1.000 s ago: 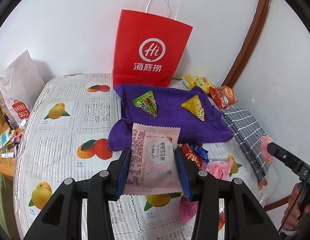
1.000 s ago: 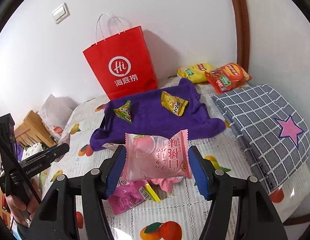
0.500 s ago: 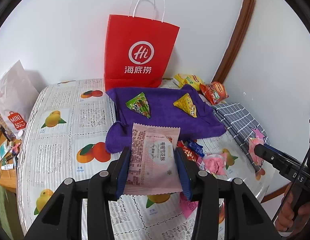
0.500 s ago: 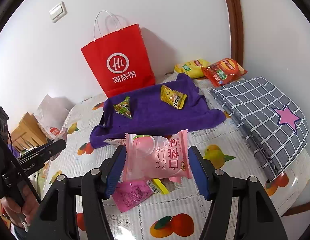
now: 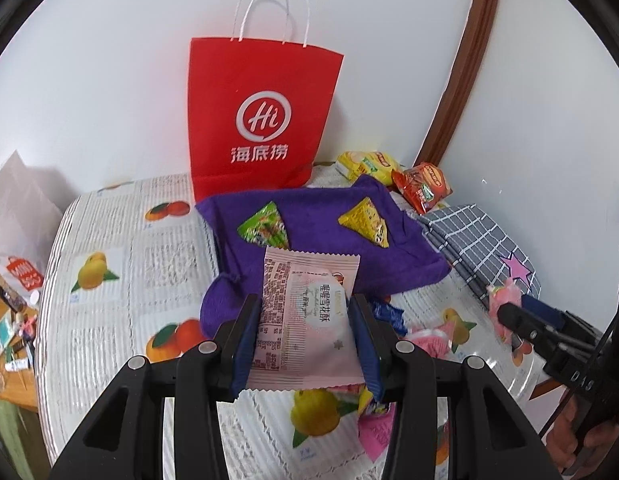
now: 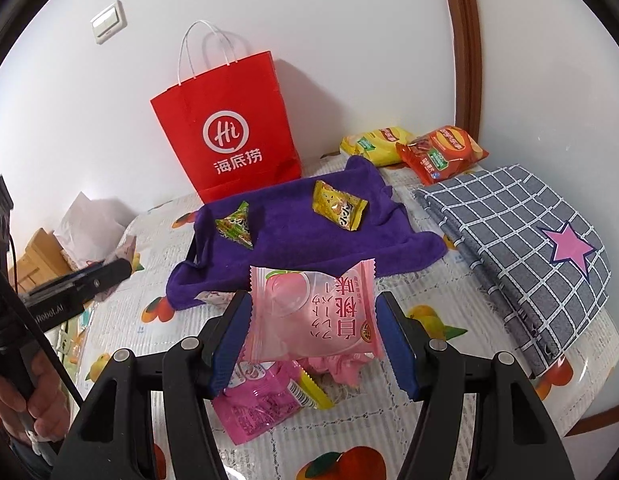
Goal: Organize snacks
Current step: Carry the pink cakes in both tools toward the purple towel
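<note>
1. Left gripper [image 5: 305,344]: fingers clamped on a pale pink packet [image 5: 305,316], pads pressing its two long side edges. Packet stands upright, printed face to the camera, lifted clear of the desk [image 5: 121,264].
2. Right gripper [image 6: 313,340]: fingers closed on a peach packet [image 6: 313,316] by its left and right ends. Held level, above a loose pile of pink wrappers [image 6: 261,404].
3. Handling, judged: both packets look light, air-puffed and crinkly. The film is probably slick, and the contents may crush. Side edges or sealed crimps are the safe places to hold. A hard squeeze on the middle could burst the pouch or break what is inside.
4. Just beyond the fingers, more small sweets lie on the near desk, partly hidden behind the left gripper.
5. Mid desk: a purple towel [image 6: 293,232] carries a green triangle packet [image 6: 235,229] on its left and a yellow packet [image 6: 339,210] on its right, well apart.
6. Right of the towel: a folded grey check cloth [image 6: 509,232] with a pink star.
7. Far side: a red paper bag [image 5: 261,120] upright against the wall, touching the towel's far edge. Yellow chips [image 6: 375,144] and red chips [image 6: 441,152] lie in the far right corner.
8. Judgement: the towel seems to be the sorting place, with free room in its near half.
</note>
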Available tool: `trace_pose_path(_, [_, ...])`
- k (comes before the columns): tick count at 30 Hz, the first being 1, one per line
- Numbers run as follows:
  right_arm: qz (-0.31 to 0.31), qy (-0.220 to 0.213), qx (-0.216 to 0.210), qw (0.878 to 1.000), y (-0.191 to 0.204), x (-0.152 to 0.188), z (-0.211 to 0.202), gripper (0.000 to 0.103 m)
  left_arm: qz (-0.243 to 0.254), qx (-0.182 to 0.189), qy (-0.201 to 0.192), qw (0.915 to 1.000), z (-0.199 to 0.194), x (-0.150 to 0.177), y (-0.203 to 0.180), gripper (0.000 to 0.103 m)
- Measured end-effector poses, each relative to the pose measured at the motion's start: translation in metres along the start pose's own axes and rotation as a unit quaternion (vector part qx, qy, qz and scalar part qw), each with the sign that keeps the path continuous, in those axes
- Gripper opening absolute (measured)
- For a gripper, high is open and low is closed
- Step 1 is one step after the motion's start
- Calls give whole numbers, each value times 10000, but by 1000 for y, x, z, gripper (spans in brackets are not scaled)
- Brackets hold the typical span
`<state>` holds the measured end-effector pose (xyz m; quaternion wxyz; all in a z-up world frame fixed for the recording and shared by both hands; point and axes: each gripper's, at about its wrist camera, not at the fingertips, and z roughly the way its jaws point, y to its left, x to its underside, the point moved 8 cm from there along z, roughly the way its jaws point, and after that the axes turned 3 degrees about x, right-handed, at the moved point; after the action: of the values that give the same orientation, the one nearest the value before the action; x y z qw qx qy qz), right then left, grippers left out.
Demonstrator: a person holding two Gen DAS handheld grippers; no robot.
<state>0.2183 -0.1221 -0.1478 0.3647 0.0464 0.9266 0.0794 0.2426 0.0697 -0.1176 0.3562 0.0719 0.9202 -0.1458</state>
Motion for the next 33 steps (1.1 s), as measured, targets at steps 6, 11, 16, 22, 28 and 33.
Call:
trace_pose_path(6, [5, 51, 25, 10000, -8, -15, 20, 63, 104, -4, -49, 9999, 13, -20, -5, 42])
trace_pose_path(11, [24, 55, 53, 10000, -17, -31, 39, 63, 46, 23, -26, 10000, 34, -34, -3, 42])
trace_pose_path(16, [93, 109, 57, 9999, -25, -43, 63, 63, 17, -15, 99, 9999, 59, -40, 3, 42])
trace_pose_path(22, [151, 205, -1, 9997, -30, -53, 95, 63, -107, -39, 249, 9996, 88, -38, 13, 42])
trace_pose_path(28, [155, 291, -161, 9993, -27, -60, 125, 63, -298, -168, 528, 9980, 107, -30, 29, 42])
trace_pose_path(33, [41, 330, -237, 9992, -23, -65, 140, 63, -362, -288, 503, 9977, 109, -41, 35, 42])
